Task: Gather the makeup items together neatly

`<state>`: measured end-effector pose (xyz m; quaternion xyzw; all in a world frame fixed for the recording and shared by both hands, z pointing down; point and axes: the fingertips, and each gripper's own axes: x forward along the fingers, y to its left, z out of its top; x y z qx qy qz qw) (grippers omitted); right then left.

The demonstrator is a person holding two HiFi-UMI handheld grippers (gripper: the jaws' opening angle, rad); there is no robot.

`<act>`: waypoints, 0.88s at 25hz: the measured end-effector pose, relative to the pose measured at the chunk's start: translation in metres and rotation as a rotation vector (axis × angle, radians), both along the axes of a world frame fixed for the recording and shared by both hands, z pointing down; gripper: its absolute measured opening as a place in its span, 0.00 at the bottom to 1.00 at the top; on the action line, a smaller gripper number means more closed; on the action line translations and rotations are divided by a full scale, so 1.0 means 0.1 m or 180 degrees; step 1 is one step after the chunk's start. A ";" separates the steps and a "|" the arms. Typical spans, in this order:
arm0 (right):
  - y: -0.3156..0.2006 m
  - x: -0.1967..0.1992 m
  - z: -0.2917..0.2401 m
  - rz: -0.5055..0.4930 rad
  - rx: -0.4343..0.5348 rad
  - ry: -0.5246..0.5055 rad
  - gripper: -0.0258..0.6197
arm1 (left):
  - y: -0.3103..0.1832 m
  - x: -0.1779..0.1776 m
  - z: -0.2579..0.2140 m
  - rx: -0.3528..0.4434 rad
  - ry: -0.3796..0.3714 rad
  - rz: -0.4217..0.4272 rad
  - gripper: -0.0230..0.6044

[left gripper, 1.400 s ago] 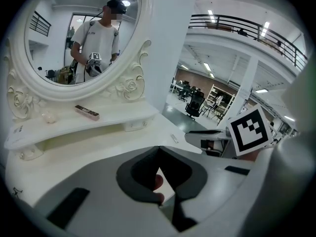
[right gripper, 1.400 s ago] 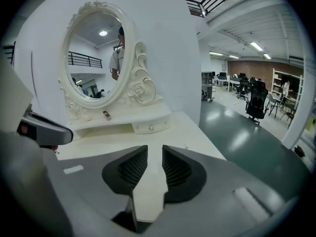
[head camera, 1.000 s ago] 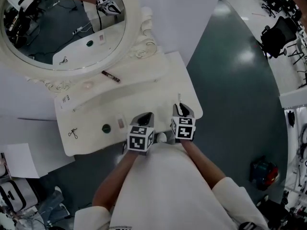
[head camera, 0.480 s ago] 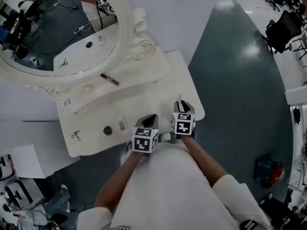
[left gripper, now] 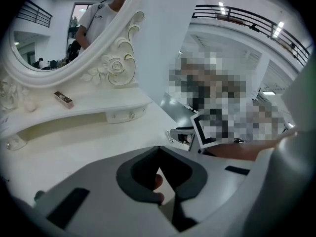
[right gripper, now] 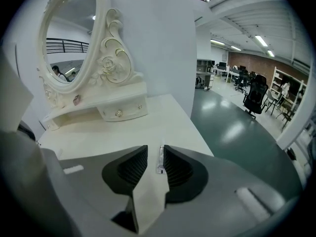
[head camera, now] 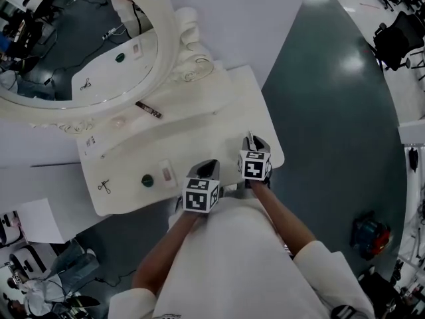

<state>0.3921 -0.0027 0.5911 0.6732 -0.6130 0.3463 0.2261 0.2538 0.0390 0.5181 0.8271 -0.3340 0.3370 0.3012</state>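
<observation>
My right gripper (head camera: 253,141) (right gripper: 155,154) hangs over the right front of the white dressing table (head camera: 199,135), shut on a thin silver tool (right gripper: 159,159) whose tip pokes out ahead of the jaws (head camera: 249,135). My left gripper (head camera: 208,165) (left gripper: 158,154) is beside it at the front edge. Its tips meet and a small pinkish rounded thing (left gripper: 156,182) sits between the pads; what it is I cannot tell. On the table's left lie a green round compact (head camera: 147,180), a flat pinkish box (head camera: 165,173) and small scissors (head camera: 104,186). A brown tube (head camera: 149,109) (left gripper: 63,98) rests on the raised shelf.
A large oval mirror (head camera: 80,52) in a carved white frame stands behind the shelf, which has a small drawer (right gripper: 118,111). A clear round piece (head camera: 119,120) and a tiny item (head camera: 91,140) lie on the shelf's left. Dark floor borders the table on the right.
Both grippers have sunk a little toward the table's front edge, side by side. Their grips look unchanged, and the items on the table have not moved.
</observation>
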 end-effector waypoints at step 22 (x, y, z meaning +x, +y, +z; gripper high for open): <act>-0.16 0.11 0.46 -0.0084 -0.0352 0.0003 0.17 | -0.03 -0.22 0.14 -0.0195 -0.0069 -0.0304 0.05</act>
